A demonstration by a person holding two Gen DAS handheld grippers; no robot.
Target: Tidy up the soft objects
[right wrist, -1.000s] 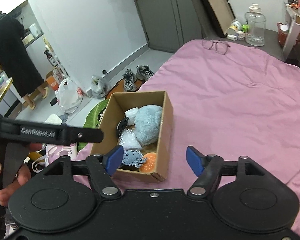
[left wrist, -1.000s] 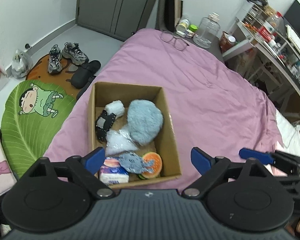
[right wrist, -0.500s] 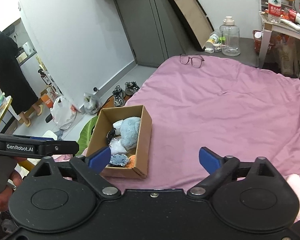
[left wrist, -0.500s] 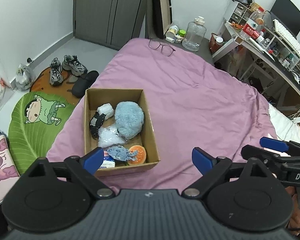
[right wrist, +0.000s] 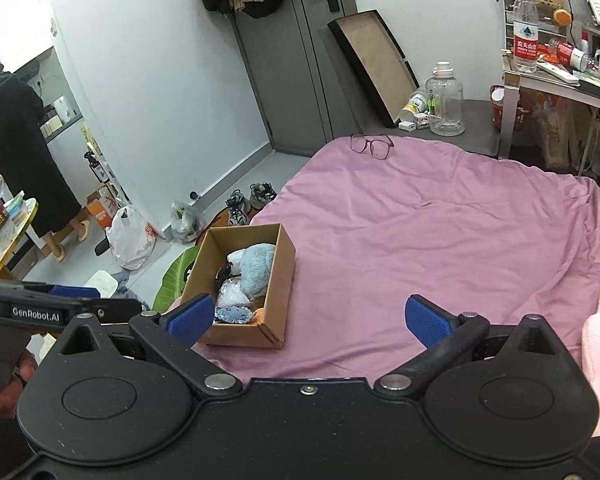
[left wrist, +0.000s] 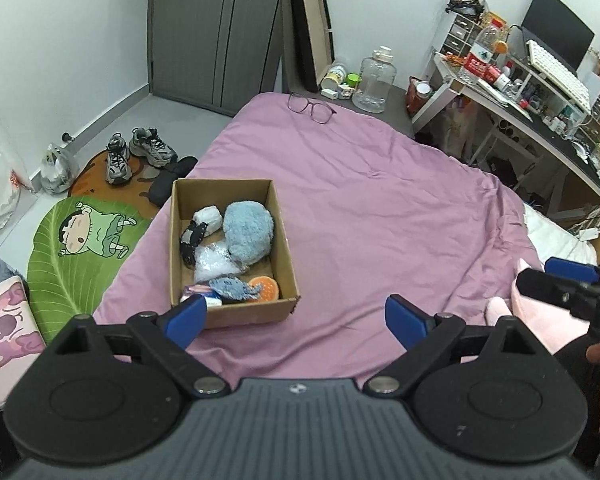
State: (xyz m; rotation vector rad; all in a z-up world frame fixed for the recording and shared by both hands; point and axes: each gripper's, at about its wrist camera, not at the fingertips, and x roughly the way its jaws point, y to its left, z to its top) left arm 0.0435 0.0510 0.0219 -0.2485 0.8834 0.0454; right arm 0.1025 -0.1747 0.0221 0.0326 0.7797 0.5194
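Observation:
A cardboard box [left wrist: 286, 256] sits on the purple bedspread [left wrist: 380, 208] near its left edge. Inside lie a blue plush [left wrist: 248, 232], a white soft piece [left wrist: 207, 215], a black strap [left wrist: 189, 240], a clear bag [left wrist: 214, 262], a small blue toy [left wrist: 234, 288] and an orange round toy [left wrist: 265, 289]. The box also shows in the right wrist view [right wrist: 280, 276]. My left gripper [left wrist: 296, 314] is open and empty, above the bed in front of the box. My right gripper [right wrist: 308, 314] is open and empty, to the right of the box.
Glasses [left wrist: 312, 106] lie at the bed's far end. A pink pillow [left wrist: 540, 312] is at the near right. Shoes [left wrist: 140, 152] and a green mat [left wrist: 84, 248] lie on the floor to the left. A cluttered desk [left wrist: 540, 92] stands at the right. A person in black [right wrist: 16, 160] stands far left.
Both grippers have pulled back and up from the box, so it looks smaller and farther. Both stay open and empty. The box contents have not moved.

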